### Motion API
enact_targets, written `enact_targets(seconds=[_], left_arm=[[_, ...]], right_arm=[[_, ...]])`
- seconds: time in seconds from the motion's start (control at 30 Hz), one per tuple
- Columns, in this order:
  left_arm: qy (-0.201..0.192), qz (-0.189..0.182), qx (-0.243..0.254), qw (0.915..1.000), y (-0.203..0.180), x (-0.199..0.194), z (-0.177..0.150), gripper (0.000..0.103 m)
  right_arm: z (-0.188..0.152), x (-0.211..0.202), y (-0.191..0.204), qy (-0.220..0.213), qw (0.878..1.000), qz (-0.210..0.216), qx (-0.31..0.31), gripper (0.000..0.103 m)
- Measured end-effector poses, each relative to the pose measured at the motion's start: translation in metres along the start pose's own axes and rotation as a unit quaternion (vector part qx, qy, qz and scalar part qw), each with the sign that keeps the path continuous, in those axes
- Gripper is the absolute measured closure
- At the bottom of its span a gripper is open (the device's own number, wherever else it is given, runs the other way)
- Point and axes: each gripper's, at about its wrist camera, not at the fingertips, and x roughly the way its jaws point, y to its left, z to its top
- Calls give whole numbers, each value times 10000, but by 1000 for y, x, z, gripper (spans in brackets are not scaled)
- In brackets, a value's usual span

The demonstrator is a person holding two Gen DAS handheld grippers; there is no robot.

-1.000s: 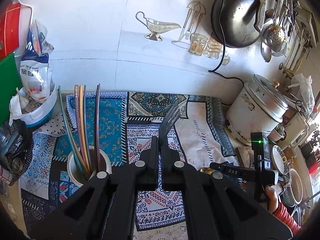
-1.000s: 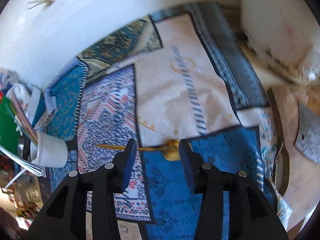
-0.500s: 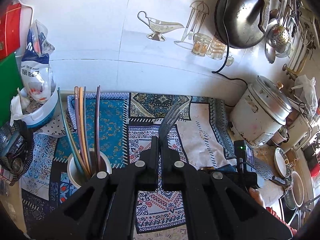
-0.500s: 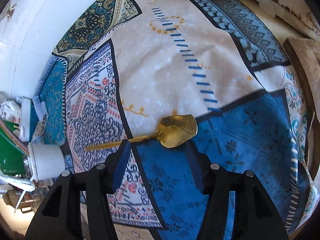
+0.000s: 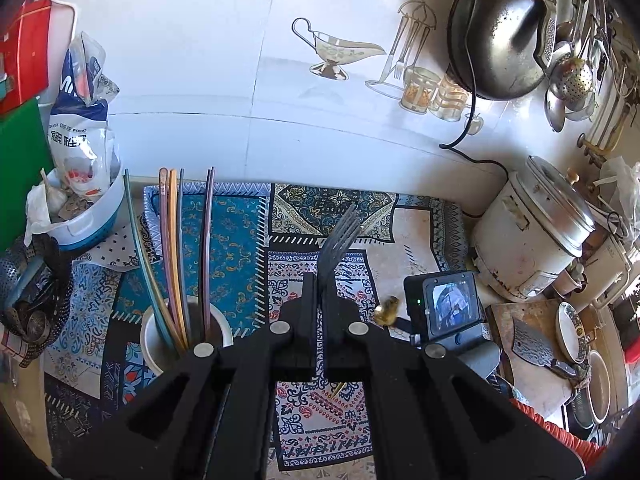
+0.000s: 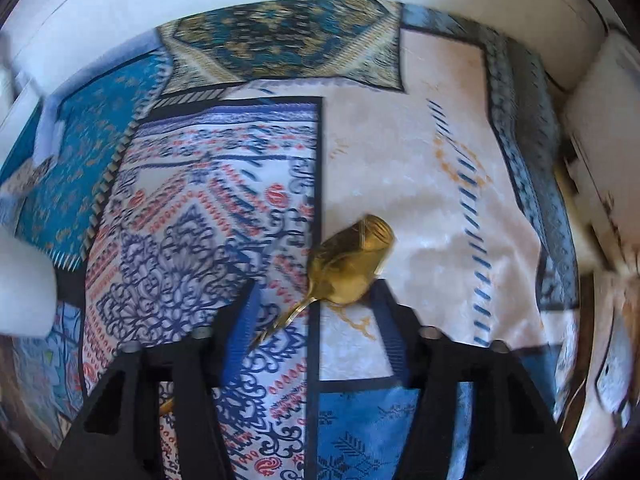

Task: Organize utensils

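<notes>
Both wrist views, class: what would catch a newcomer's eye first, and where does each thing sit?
First, the dark fork clamped in the shut left gripper, tines pointing up toward the tiled wall. Next, the gold spoon lying on the patterned cloth, its handle running back between the fingers of the open right gripper. Left of the fork stands a white cup holding long coloured utensil handles.

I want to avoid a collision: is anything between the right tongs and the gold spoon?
Nothing visible. The right tongs are open over the patterned cloth, and the gold spoon lies partly between the fingers.
</notes>
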Motion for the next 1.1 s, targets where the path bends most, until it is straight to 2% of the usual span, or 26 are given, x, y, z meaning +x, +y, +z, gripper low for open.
enact_targets(seconds=[0.03,0.07,0.23,0.43,0.67,0.8,1.1], left_arm=[[16,-5,-10,10000,0,1,0,103],[38,-17,-13,10000,0,3,0,103],[40,-64,24,10000,-4,5,0,103],[32,-80,58,9999,-5,6,1,103],[51,-103,53,9999,-4,6,0,103],[10,-130,81,9999,-6,2,1,103],[-114,-222,147,9996,-10,-8,4,103]], right_arm=[[0,-1,3,21,9999,109,-107,79],[-1,-1,5,61,9995,215,-210,98],[-6,-3,3,172,9977,569,-325,99],[-19,-10,-22,320,9964,784,-29,100],[-28,-27,-34,206,9952,912,301,100],[-30,-44,-40,48,9942,987,415,100],[-25,-96,-42,-608,9900,1131,585,100]])
